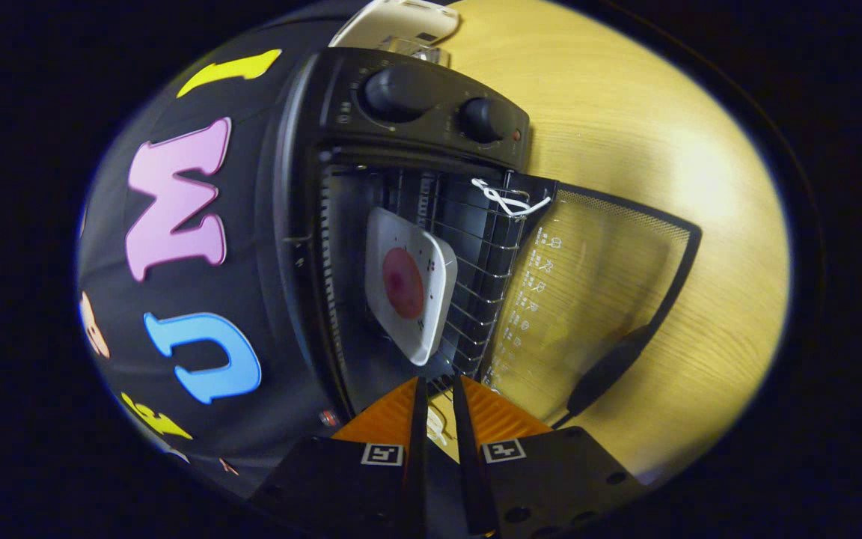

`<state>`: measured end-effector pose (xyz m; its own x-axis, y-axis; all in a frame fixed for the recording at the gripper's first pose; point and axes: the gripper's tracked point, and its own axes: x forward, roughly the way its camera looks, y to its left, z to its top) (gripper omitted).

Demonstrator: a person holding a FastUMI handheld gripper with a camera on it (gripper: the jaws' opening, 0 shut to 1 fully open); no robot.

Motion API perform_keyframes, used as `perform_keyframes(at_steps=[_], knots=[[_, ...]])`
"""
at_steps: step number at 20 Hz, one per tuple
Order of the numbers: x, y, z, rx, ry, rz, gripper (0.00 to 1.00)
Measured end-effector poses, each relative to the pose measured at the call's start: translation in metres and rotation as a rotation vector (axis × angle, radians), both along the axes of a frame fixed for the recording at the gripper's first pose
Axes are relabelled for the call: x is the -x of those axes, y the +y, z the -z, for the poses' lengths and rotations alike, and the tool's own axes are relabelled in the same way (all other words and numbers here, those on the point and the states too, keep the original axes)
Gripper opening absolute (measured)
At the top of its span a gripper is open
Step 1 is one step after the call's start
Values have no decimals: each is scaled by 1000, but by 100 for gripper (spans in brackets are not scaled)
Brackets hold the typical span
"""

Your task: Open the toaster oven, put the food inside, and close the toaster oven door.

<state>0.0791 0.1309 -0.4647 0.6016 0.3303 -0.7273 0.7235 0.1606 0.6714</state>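
Nearest, our gripper (437, 389) shows 2 fingers drawn close with only a narrow gap, grasping nothing. Just ahead, the glass door (595, 299) lies open, down over the wooden counter (700, 150), its dark handle (607, 370) at the far edge. Beyond, inside the toaster oven (401, 135), the white plate (408, 292) with the reddish food (403, 283) rests on the wire rack (476, 277). We judge loading done; next we must hook the handle and lift the door shut. What the white object (401, 22) behind the oven is, we cannot tell.
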Motion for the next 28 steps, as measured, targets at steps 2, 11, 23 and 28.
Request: perform_keyframes(at_steps=[2, 11, 23, 28], knots=[[21, 1, -13, 15, -16, -84, 61], [88, -6, -27, 419, -80, -551, 98], [139, 13, 79, 847, 24, -1085, 99], [119, 8, 101, 866, 78, -1023, 99]])
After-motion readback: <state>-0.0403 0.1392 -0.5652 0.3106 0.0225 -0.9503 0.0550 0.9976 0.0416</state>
